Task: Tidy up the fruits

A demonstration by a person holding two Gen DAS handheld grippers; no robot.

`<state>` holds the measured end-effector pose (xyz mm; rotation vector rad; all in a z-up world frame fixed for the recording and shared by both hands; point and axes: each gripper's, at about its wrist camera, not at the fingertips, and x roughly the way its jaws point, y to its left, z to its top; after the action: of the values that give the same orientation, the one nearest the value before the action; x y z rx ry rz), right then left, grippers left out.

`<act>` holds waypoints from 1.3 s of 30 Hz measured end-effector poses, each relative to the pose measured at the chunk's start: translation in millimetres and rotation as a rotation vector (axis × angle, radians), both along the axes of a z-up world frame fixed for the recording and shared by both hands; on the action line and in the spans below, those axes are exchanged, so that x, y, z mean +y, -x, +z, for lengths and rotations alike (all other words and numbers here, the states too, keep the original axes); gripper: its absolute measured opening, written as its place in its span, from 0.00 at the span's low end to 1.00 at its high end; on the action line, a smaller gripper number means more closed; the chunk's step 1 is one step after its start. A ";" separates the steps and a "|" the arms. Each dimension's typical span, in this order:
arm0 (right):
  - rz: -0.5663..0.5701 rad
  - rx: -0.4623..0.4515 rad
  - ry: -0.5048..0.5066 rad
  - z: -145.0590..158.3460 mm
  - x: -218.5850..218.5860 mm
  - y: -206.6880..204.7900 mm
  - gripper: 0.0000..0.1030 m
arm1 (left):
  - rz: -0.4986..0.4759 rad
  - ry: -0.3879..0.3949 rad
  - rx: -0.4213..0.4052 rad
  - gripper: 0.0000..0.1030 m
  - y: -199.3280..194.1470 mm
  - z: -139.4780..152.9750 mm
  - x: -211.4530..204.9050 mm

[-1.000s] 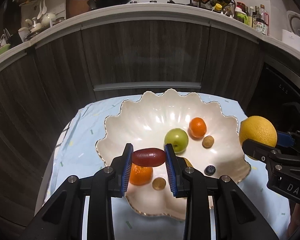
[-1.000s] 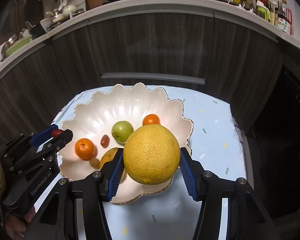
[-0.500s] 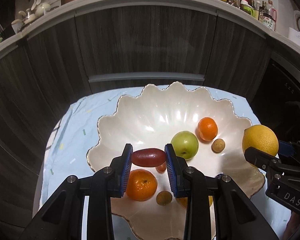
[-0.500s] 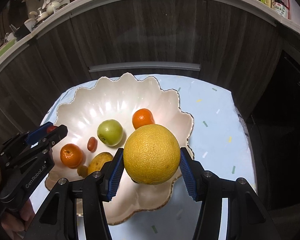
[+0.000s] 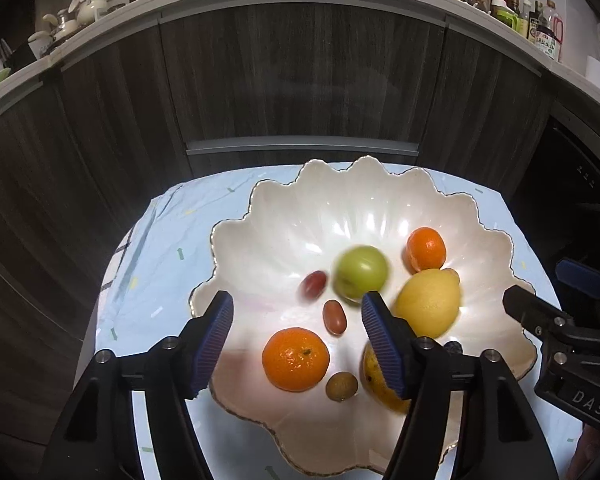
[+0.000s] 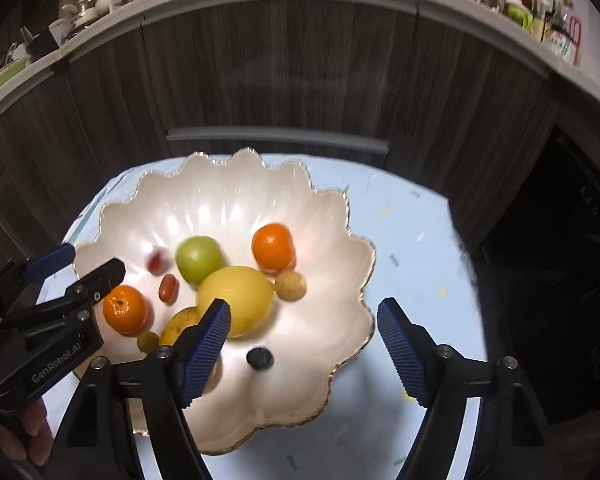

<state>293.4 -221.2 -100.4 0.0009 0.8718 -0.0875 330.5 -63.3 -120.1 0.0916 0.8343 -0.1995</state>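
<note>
Both of my tongs have let go since a second ago: the red grape that sat pinched in the left gripper [image 5: 298,334] is now loose in the bowl [image 5: 260,216], and the big yellow citrus that filled the right gripper [image 6: 304,344] has dropped in too. Both pairs of jaws are opening as I watch, with nothing pressed between the pads; fruit only shows through the gaps, lying below.

Reading the left wrist view from left to right: a mandarin [image 5: 295,359] sits at about seven o'clock in the bowl, with a small brown round fruit [image 5: 341,386] just beside it at six. Above them lies a dark red grape [image 5: 334,317], and a second red grape [image 5: 313,285], blurred, is just up from it near the centre. The green apple [image 5: 361,271], also blurred, lies at the centre, touching or nearly touching the yellow citrus [image 5: 427,303] at four o'clock. A second mandarin [image 5: 425,249] rests at two o'clock. A yellowish fruit [image 5: 374,380] is half hidden behind my left gripper's right finger, so I cannot tell what it is.

In the right wrist view a blueberry [image 6: 260,359] lies alone at five o'clock. The bowl stands on a pale blue cloth [image 5: 160,248].
</note>
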 end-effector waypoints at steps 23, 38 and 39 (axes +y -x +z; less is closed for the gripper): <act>-0.043 -0.090 -0.029 41.2 7.1 55.7 0.79 | 0.062 -0.031 -0.102 0.90 64.5 58.4 22.5; -0.037 -0.158 -0.034 59.2 19.8 114.7 0.79 | 0.089 -0.044 -0.112 0.90 127.5 77.5 38.6; -0.035 -0.162 -0.033 60.4 20.6 119.6 0.79 | 0.089 -0.045 -0.113 0.90 132.6 79.0 39.5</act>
<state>173.8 -200.6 -40.0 0.0534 0.7114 -0.1049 197.9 -23.8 -41.1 0.1066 0.7284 -0.0912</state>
